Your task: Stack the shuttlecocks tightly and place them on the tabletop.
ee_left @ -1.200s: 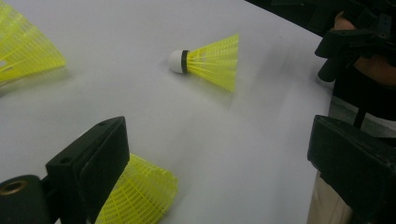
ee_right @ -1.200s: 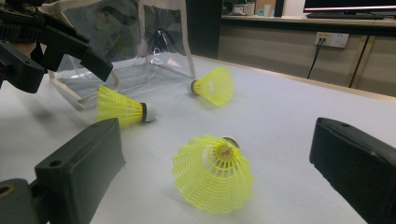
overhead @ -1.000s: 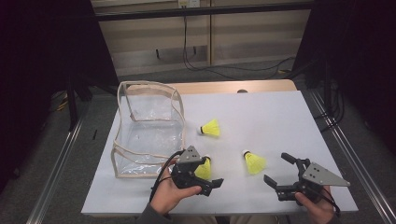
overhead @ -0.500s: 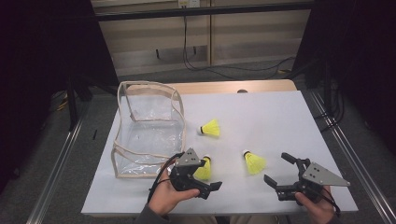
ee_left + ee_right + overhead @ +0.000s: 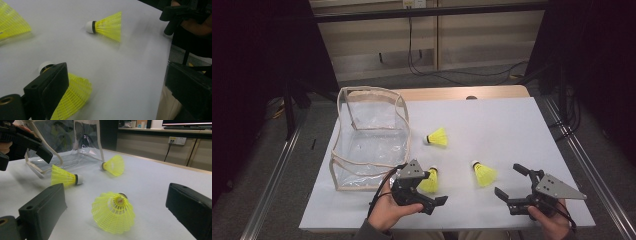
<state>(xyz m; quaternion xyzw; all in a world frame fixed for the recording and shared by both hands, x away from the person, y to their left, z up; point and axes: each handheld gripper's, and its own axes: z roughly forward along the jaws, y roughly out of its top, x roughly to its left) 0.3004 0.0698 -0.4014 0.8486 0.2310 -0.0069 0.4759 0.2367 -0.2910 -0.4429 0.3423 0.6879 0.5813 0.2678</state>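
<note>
Jaws of left gripper [image 5: 424, 192] spread wide around nearest shuttlecock [image 5: 430, 181] lying on white table [image 5: 512, 130], beside clear bag [image 5: 372, 137]. Right gripper [image 5: 514, 185] also gaped, empty, near second shuttlecock [image 5: 483, 173].

Three shuttlecocks [image 5: 438, 137] [image 5: 430, 181] [image 5: 484, 173] lie on the table [image 5: 512, 120], right of the clear bag [image 5: 369, 137].

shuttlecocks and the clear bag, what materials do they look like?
Three yellow shuttlecocks, e.g.: likely moulded plastic or nylon, with open mesh skirts and white, black-banded heads, perhaps foam or cork. Clear boxy bag: glossy see-through film, probably vinyl, showing glare and creases, with beige fabric-like edging.
</note>
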